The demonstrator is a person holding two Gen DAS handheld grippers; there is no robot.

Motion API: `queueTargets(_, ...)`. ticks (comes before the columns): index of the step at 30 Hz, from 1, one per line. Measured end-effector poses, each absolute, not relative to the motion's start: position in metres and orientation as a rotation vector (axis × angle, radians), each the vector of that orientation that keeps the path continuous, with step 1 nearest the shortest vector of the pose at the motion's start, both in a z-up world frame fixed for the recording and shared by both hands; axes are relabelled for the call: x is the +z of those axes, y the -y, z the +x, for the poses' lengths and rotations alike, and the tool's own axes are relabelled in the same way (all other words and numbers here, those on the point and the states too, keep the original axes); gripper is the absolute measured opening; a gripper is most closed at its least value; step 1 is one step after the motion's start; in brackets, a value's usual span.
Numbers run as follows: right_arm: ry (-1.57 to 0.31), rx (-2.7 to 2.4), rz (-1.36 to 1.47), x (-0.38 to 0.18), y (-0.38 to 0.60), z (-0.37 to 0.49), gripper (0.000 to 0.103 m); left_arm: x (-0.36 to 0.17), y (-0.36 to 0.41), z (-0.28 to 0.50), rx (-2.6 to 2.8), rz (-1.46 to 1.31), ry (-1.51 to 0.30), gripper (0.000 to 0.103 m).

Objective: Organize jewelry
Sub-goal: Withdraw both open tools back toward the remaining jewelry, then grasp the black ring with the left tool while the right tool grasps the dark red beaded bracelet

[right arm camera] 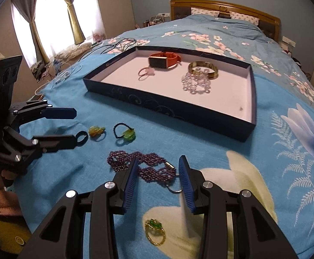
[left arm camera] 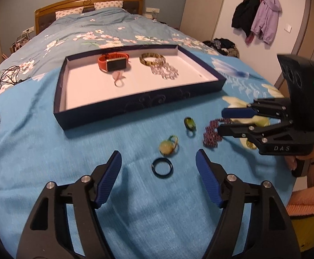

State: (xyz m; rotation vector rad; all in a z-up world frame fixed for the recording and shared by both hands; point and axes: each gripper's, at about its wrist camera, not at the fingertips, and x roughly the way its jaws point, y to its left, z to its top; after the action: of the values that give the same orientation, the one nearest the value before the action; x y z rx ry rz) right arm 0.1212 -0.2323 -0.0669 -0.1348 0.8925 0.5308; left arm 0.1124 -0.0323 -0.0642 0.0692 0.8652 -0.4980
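Observation:
A dark blue tray lies on the bed with an orange watch, a pink ring, a gold bangle and a clear bead bracelet in it. My left gripper is open around a black ring. My right gripper is open over a purple bead bracelet. A yellow-stone ring, a green-stone ring and a gold ring with green stones lie loose.
The blue floral bedspread covers the bed. Cables lie at its left side. Coats hang on the wall. A window with curtains is at the left.

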Motion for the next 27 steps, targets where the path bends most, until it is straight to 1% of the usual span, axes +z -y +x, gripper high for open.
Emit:
queueTargets(2,-0.891,0.526,-0.151,-0.066,0.229,0.121,0.037,-0.067,0.035,0.111,-0.504,0.079,-0.877,0.070)
queueTargets(5,-0.890,0.531,-0.162,-0.067,0.228,0.121,0.036,-0.070,0.039,0.111,-0.523,0.097,-0.892,0.062)
queueTargets(6,-0.891,0.533,-0.166,-0.067,0.227,0.121,0.034,-0.071,0.041,0.110,-0.529,0.102,-0.899,0.062)
queueTargets(7,-0.889,0.536,-0.170,-0.066,0.226,0.121,0.028,-0.072,0.043,0.110,-0.530,0.112,-0.904,0.060)
queueTargets(9,-0.889,0.547,-0.174,-0.066,0.226,0.121,0.020,-0.072,0.046,0.108,-0.522,0.136,-0.902,0.054)
queueTargets(11,-0.885,0.552,-0.184,-0.066,0.224,0.120,0.016,-0.072,0.045,0.107,-0.528,0.135,-0.903,0.050)
queueTargets(13,-0.881,0.559,-0.190,-0.065,0.223,0.117,0.013,-0.073,0.044,0.107,-0.522,0.131,-0.905,0.040)
queueTargets(14,-0.880,0.559,-0.191,-0.065,0.222,0.116,0.012,-0.073,0.043,0.108,-0.516,0.129,-0.906,0.039)
queueTargets(15,-0.878,0.560,-0.193,-0.065,0.222,0.116,0.011,-0.073,0.041,0.108,-0.507,0.125,-0.907,0.035)
queueTargets(16,-0.876,0.559,-0.191,-0.065,0.222,0.115,0.011,-0.072,0.040,0.108,-0.500,0.125,-0.908,0.027)
queueTargets(18,-0.872,0.559,-0.180,-0.064,0.224,0.114,0.010,-0.072,0.039,0.108,-0.490,0.125,-0.911,0.022)
queueTargets(27,-0.842,0.586,-0.095,-0.053,0.230,0.113,0.007,-0.069,0.036,0.105,-0.491,0.108,-0.893,0.022)
